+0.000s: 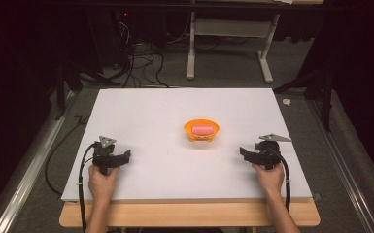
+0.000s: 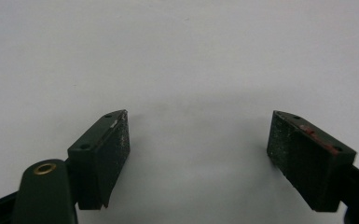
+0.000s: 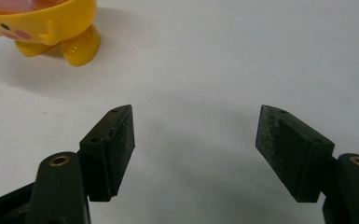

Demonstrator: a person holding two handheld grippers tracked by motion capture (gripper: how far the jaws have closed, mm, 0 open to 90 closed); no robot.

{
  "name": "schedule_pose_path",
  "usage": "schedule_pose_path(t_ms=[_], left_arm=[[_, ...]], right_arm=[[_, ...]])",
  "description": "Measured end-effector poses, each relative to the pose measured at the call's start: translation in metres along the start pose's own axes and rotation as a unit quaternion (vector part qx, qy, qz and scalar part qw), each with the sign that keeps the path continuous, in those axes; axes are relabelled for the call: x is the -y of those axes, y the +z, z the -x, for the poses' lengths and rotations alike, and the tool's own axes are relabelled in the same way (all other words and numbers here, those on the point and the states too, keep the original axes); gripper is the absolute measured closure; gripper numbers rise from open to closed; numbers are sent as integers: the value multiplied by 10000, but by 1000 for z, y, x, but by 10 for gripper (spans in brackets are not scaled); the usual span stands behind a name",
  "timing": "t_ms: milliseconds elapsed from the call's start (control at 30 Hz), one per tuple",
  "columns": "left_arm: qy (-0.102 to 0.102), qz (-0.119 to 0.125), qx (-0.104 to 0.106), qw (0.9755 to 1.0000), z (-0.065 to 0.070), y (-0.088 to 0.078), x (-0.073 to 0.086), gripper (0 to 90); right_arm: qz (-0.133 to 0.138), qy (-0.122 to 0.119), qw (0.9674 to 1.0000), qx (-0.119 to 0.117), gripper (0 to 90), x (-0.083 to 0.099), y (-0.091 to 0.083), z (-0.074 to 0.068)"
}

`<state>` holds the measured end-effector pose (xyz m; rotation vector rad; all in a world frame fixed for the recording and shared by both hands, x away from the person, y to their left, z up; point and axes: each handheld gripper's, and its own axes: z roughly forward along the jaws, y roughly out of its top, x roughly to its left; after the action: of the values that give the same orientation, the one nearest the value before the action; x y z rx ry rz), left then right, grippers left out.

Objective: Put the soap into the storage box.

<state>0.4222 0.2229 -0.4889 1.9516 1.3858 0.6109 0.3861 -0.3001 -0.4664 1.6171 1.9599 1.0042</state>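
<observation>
Jaws apart on two grippers, left gripper and right gripper; one bowl, one pink block

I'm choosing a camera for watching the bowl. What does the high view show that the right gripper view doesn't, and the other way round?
High view, not the other: the pink block lying in the bowl, and the left gripper. Right gripper view, not the other: the bowl's stubby feet and painted spots close up, and the fingers apart with nothing between. Shared: bowl, right gripper, white table.
</observation>
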Motion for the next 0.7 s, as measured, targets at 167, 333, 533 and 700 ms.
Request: schedule_pose_path(t_ms=[167,333,533,700], left_arm=[[2,-8,0,10000,0,0,0,214],[0,-7,1,10000,0,0,0,214],[1,-10,1,10000,0,0,0,215],[0,-1,0,10000,0,0,0,214]], right_arm=[[-39,-81,9999,110,287,2,4,-2],[-86,-154,9997,194,285,6,10,-3],[-234,-373,9979,468,273,7,15,-9],[-233,-501,9967,586,262,8,17,-12]])
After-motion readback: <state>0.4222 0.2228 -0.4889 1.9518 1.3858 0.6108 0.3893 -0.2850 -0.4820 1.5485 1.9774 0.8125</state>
